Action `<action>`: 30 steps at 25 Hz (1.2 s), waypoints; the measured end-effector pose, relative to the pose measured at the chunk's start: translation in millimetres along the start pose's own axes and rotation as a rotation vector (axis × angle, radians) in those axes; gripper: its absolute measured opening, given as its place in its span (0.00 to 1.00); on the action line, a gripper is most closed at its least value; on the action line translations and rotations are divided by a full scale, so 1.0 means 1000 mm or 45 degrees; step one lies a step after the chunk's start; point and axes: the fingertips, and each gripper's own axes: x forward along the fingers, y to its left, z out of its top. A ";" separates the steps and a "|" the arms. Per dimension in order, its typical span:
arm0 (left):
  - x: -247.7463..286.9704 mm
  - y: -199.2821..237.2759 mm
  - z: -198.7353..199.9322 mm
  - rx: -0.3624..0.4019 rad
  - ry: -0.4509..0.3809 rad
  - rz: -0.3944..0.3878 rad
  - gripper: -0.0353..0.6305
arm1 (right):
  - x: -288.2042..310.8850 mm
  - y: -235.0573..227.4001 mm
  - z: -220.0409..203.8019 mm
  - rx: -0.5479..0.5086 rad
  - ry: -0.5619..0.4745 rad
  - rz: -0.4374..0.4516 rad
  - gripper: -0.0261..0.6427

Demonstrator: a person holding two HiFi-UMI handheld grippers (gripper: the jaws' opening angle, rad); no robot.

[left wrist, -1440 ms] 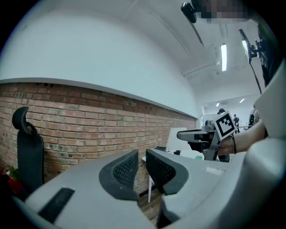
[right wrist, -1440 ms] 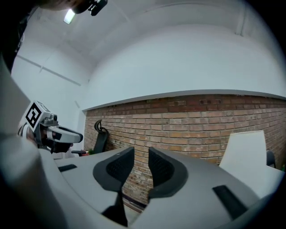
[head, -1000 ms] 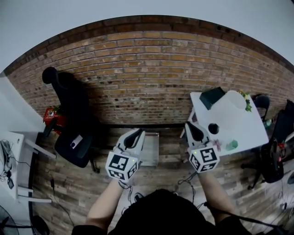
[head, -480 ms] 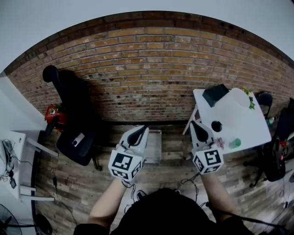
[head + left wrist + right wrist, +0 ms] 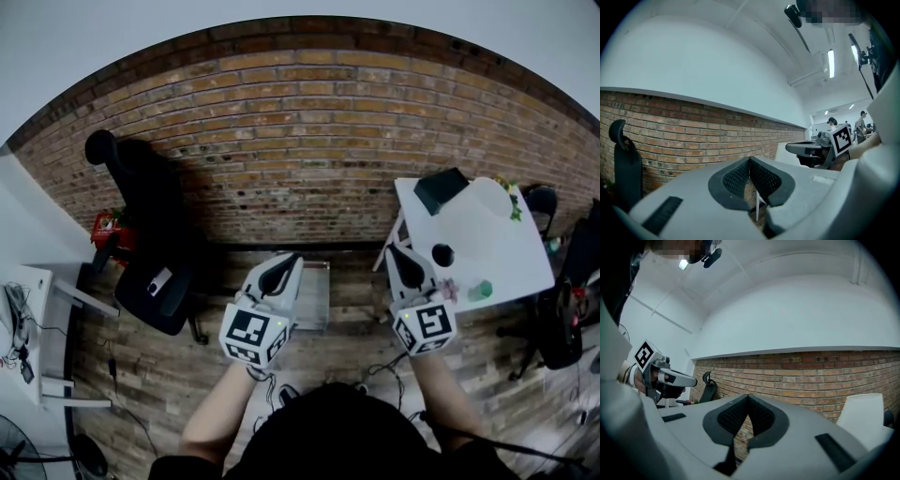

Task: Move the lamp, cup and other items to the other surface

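Note:
A white table [image 5: 502, 246] stands at the right against the brick wall. On it are a dark angular lamp [image 5: 441, 190], a black cup [image 5: 442, 254], a small green item [image 5: 480, 291], a pinkish item [image 5: 449, 292] and a small plant [image 5: 512, 202]. My right gripper [image 5: 397, 253] is shut and empty, with its tip just left of the table's near corner. My left gripper [image 5: 284, 263] is also shut and empty, over a low glass-topped stand [image 5: 316, 298]. Both point at the brick wall, as the left gripper [image 5: 749, 161] and right gripper [image 5: 748, 399] show in their own views.
A black office chair [image 5: 150, 239] stands at the left with a red object [image 5: 105, 231] beside it. A white desk [image 5: 26, 328] sits at the far left edge. Another dark chair [image 5: 553, 328] is right of the table. Cables lie on the wooden floor.
Both grippers have drifted slightly to the right and forward, and the right one now sits closer to the table corner. Their jaws stay together.

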 end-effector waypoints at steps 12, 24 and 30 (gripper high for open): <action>-0.002 0.001 -0.003 0.004 0.005 0.014 0.06 | 0.000 0.001 0.001 0.002 -0.014 0.010 0.05; -0.005 0.002 -0.006 -0.010 0.006 0.013 0.06 | -0.001 0.008 0.001 0.012 -0.007 0.027 0.04; -0.009 0.001 -0.003 -0.041 -0.002 -0.008 0.06 | 0.000 0.017 0.004 0.000 0.002 0.045 0.04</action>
